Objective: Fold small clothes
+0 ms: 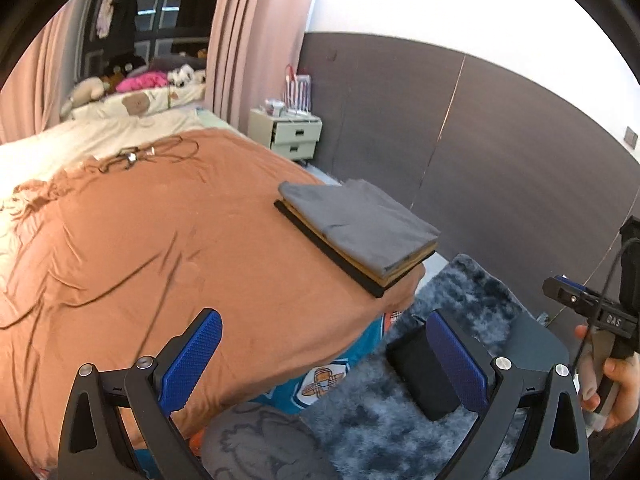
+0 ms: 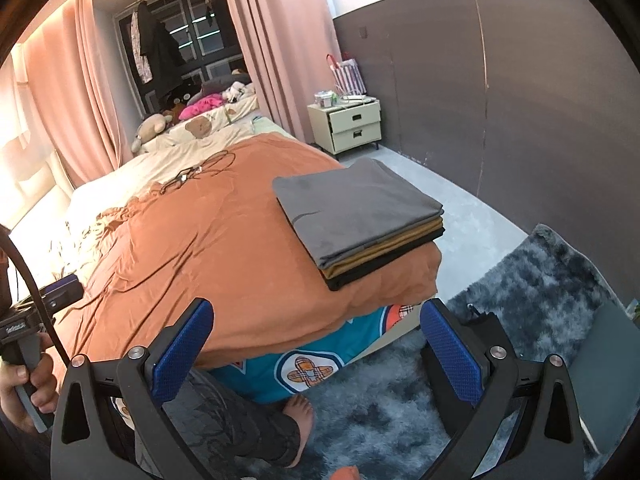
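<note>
Both the left gripper and right gripper hold ribbed blue jaws wide apart, empty. Ahead of them, a squared stack of folded clothes, grey on top, rests on the creased orange sheet.

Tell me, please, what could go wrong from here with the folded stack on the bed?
1. The stack sits at the bed's corner, its black bottom layer right at the edge; a nudge could tip it onto the rug.
2. The orange cover is wrinkled and loose, so dragging it might shift the stack.
3. Both grippers, left and right, are open and empty, with no clothes near them.
</note>
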Available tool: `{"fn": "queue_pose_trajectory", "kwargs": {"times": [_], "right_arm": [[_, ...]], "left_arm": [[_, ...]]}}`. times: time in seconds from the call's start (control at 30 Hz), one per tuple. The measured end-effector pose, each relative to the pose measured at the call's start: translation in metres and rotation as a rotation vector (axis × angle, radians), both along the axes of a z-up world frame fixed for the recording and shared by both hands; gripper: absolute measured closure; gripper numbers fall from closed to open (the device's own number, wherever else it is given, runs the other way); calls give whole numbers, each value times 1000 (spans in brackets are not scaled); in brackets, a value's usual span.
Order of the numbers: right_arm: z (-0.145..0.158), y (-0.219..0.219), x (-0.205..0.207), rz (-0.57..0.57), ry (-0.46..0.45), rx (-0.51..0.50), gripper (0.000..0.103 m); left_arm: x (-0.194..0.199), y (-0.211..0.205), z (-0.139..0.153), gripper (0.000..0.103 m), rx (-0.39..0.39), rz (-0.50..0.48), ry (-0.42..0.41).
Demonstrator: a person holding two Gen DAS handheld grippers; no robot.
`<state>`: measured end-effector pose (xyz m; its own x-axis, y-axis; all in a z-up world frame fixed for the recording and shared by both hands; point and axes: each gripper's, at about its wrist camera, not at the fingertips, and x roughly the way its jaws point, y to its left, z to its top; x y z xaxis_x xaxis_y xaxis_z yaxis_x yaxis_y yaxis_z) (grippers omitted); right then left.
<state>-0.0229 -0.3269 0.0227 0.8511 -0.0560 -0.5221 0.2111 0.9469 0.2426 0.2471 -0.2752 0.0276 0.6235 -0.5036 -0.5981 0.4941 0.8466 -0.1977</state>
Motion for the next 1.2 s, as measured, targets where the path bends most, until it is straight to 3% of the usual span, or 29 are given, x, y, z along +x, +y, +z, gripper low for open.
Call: {"fn": "queue_pose_trajectory", "kwargs": {"times": [0.17, 0.4, 1.2], "right_arm": [[-2, 21, -18, -3, -33, -34, 0], [-8, 51, -49, 10, -95, -77, 0], [-62, 107, -105, 45, -163, -131, 0]], "left_arm": [[-21, 23, 4, 0, -16, 27, -22], [-57, 47, -3, 0, 34, 70, -105], [-167, 120, -13, 0, 46, 182, -287]]}}
